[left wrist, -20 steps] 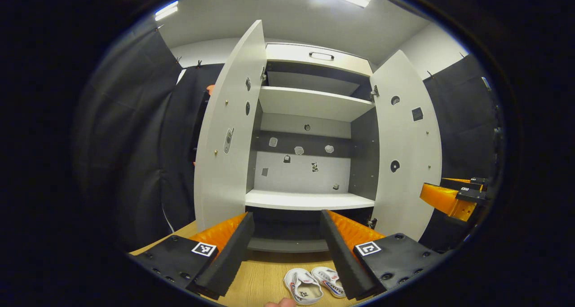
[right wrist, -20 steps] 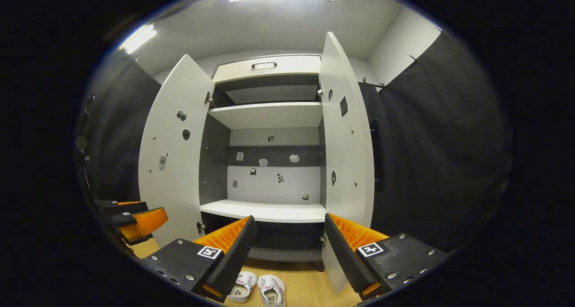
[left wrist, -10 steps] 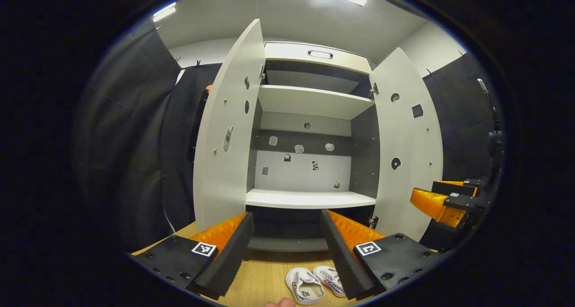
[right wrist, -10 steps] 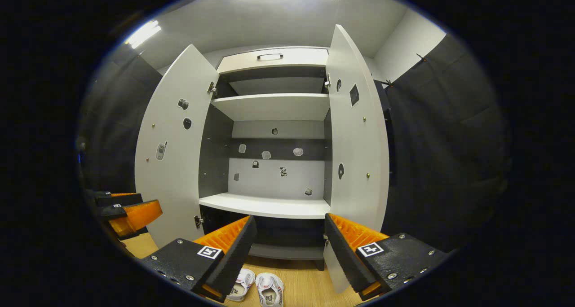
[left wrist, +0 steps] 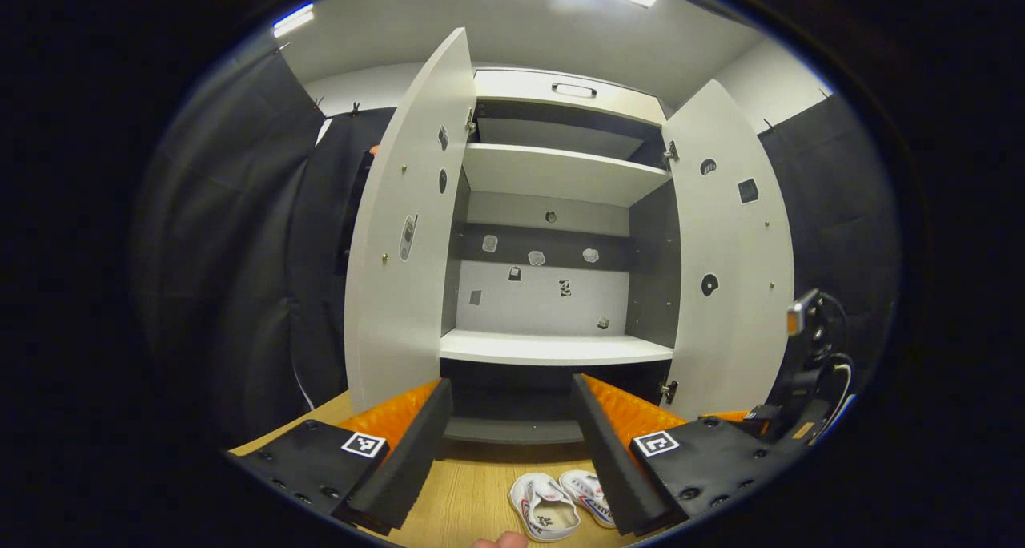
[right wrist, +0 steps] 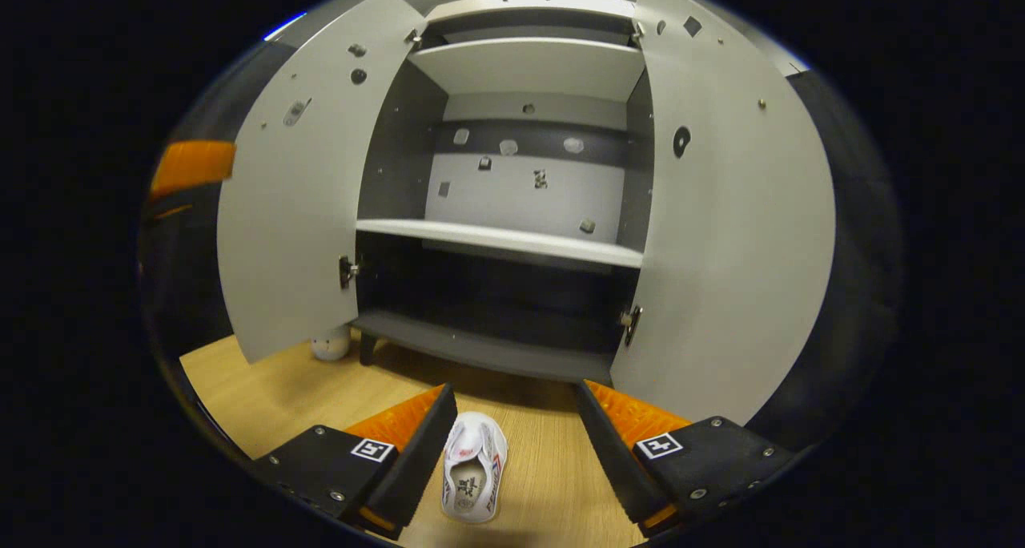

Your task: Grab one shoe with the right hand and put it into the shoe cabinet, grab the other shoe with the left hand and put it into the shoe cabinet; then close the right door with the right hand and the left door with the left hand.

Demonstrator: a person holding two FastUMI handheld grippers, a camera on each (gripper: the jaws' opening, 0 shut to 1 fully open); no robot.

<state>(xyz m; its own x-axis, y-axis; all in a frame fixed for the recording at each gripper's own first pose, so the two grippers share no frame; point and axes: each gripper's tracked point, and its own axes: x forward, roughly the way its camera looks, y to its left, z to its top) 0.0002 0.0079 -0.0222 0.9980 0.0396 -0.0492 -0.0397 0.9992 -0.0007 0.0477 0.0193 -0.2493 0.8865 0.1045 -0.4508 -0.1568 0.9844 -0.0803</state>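
Two shoes (left wrist: 564, 508) lie on the floor (right wrist: 320, 396) before two open doors (right wrist: 288, 195); both tongs (left wrist: 512, 444) (right wrist: 516, 452) gape apart.

No words or numbers can be read; the shoes (left wrist: 560, 509) carry small printed marks too blurred to make out.

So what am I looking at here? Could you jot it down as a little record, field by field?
place: a booth with a wooden floor
cabinet: shoe cabinet, shelves bare
left door: left door open
right door: right door open
shoes: two white shoes side by side on the floor in front, left shoe and right shoe
right hand-held gripper: right hand-held gripper open, low over one shoe, not touching it
left hand-held gripper: left hand-held gripper open, holding nothing
stage: no shoe picked up yet
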